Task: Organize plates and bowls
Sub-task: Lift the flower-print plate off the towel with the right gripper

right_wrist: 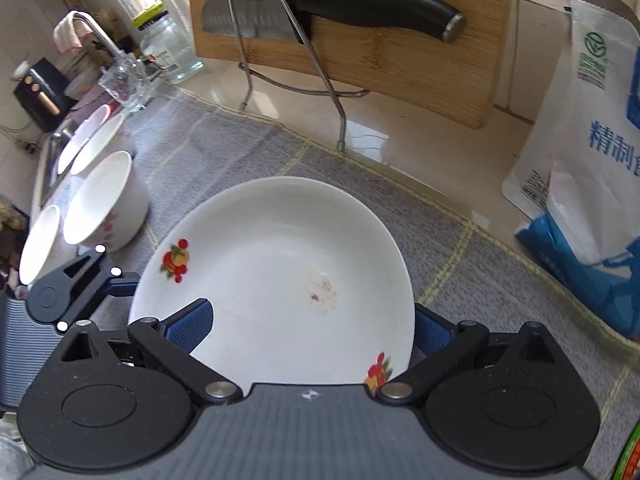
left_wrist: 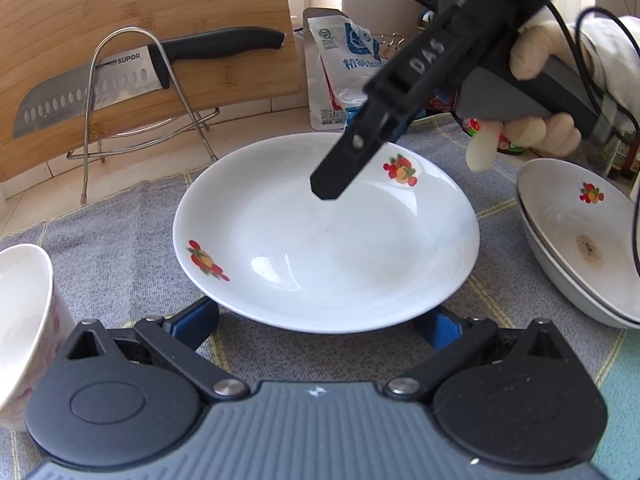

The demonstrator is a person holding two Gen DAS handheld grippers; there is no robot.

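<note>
The knife [left_wrist: 116, 80] with the black handle reads "SUPOR" on its dimpled steel blade; it sits in a bent wire rack [left_wrist: 132, 112] against the bamboo cutting board [left_wrist: 140, 12] in the upper left of the left wrist view. At upper centre, a white and blue pouch [left_wrist: 344, 64] carries blue Chinese characters and a green round mark. The right gripper [left_wrist: 332, 184], lettered "DAS", reaches in from the upper right, held by a gloved hand [left_wrist: 536, 92]; I cannot tell how wide it stands.

The left gripper [left_wrist: 324, 320] is spread wide around the near rim of a white shallow plate with fruit decals [left_wrist: 320, 240], mid-frame on a grey woven mat with yellow lines [left_wrist: 120, 220]. Stacked stained plates [left_wrist: 580, 248] lie at right, a white floral bowl [left_wrist: 24, 312] at left.

In the right wrist view, more bowls [right_wrist: 100, 140] line the mat toward a sink and faucet [right_wrist: 92, 28], upper left.
</note>
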